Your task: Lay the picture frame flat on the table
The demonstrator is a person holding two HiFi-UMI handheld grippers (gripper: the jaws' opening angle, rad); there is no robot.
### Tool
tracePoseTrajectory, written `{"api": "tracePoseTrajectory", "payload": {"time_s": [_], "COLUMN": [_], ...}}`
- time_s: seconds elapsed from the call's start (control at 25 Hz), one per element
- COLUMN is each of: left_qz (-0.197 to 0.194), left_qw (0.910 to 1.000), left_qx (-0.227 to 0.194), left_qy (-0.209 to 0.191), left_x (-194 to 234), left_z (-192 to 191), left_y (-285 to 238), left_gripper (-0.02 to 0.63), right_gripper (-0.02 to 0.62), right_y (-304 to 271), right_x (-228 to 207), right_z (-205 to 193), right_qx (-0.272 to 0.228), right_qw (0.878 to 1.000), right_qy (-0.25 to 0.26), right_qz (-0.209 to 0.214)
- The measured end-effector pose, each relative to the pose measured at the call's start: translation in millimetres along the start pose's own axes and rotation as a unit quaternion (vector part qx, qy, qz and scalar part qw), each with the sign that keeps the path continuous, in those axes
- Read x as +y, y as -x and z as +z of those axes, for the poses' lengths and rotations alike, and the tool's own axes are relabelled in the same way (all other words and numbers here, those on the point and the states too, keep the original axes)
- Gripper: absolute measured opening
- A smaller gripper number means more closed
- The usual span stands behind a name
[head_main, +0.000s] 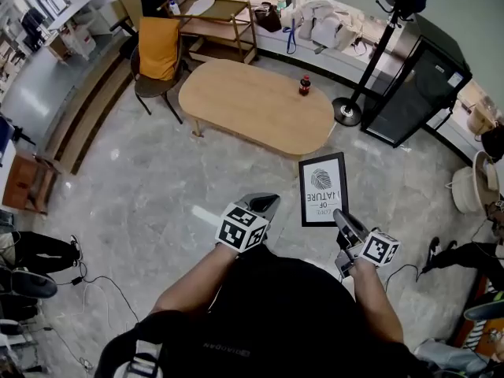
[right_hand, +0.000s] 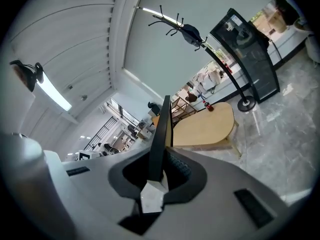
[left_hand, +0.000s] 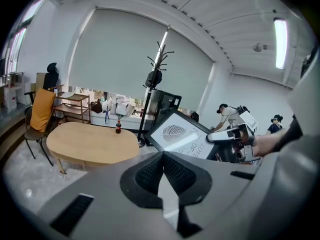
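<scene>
Picture frame (head_main: pixel 323 189), thin black rectangle with leaf print, clamped by its edge in right gripper (head_main: pixel 341 216), over glossy grey floor (head_main: pixel 157 203), short of oval wooden table (head_main: pixel 236 101). Left gripper (head_main: pixel 265 204) closed, empty.

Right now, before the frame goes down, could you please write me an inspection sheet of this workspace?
Surface: oval wooden table; it carries only one bottle.
Job's things: picture frame, held in the air above the floor, not yet over the table.
Clutter: dark bottle, upright near the table's far edge.
Tongs: right tongs shut on the frame's edge; left tongs shut, nothing between them.
Cables: loose cables on the floor at the person's left.
Surroundings: coat stand, black cabinet, chair with orange cloth, wooden shelf cart.
</scene>
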State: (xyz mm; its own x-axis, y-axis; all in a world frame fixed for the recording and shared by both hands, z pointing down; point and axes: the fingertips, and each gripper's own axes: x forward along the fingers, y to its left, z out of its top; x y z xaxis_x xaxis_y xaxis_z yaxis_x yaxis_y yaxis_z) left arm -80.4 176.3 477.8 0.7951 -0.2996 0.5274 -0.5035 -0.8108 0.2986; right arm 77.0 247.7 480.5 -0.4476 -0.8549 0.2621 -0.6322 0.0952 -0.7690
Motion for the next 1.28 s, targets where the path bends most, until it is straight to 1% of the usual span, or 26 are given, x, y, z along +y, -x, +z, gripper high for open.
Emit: {"api": "tracePoseTrajectory", "payload": {"time_s": [0.08,0.16,0.24,0.36,0.56,0.68,0.84,0.96,1.12,1.28], "left_qz": [-0.003,-0.003,0.001,0.006,0.001,0.012,0.033,0.046,0.052,0.053], "left_qw": [1.0,0.9999,0.9999,0.9999,0.9996,0.9989,0.997,0.9954,0.9955,0.996], "left_qx": [-0.005,-0.005,0.0,0.008,0.002,0.004,0.01,0.014,0.019,0.039], "left_qy": [-0.008,-0.015,-0.013,0.004,0.03,0.045,0.07,0.083,0.076,0.06], "left_x": [32.2,64.2,95.6,135.3,165.9,185.8,212.7,232.8,253.7,276.4], "left_z": [20.7,32.7,36.2,33.6,36.9,35.9,31.3,37.3,58.7,82.6], "left_y": [2.0,7.9,13.7,19.2,25.1,24.2,26.8,21.2,-0.5,-36.2], "left_gripper": [0.005,0.005,0.005,0.005,0.005,0.005,0.005,0.005,0.005,0.005], "right_gripper": [0.04,0.04,0.04,0.04,0.04,0.04,0.04,0.04,0.041,0.041], "right_y": [-32.0,-62.6,-92.9,-132.4,-170.8,-192.9,-214.6,-231.2,-258.7,-286.4], "right_x": [7.4,9.1,14.1,22.1,19.1,13.8,-2.0,-21.0,-62.7,-100.0], "right_z": [14.0,20.2,24.1,27.3,32.1,42.0,56.0,71.3,91.6,116.0], "right_qx": [-0.002,-0.002,-0.002,0.001,0.019,0.025,0.014,0.003,-0.005,-0.012], "right_qw": [1.0,1.0,1.0,1.0,0.999,0.999,0.997,0.995,0.989,0.985], "right_qy": [0.0,0.002,0.002,0.0,-0.002,-0.016,-0.059,-0.085,-0.128,-0.156], "right_qz": [-0.008,-0.014,-0.012,-0.018,-0.03,-0.037,-0.051,-0.061,-0.074,-0.074]}}
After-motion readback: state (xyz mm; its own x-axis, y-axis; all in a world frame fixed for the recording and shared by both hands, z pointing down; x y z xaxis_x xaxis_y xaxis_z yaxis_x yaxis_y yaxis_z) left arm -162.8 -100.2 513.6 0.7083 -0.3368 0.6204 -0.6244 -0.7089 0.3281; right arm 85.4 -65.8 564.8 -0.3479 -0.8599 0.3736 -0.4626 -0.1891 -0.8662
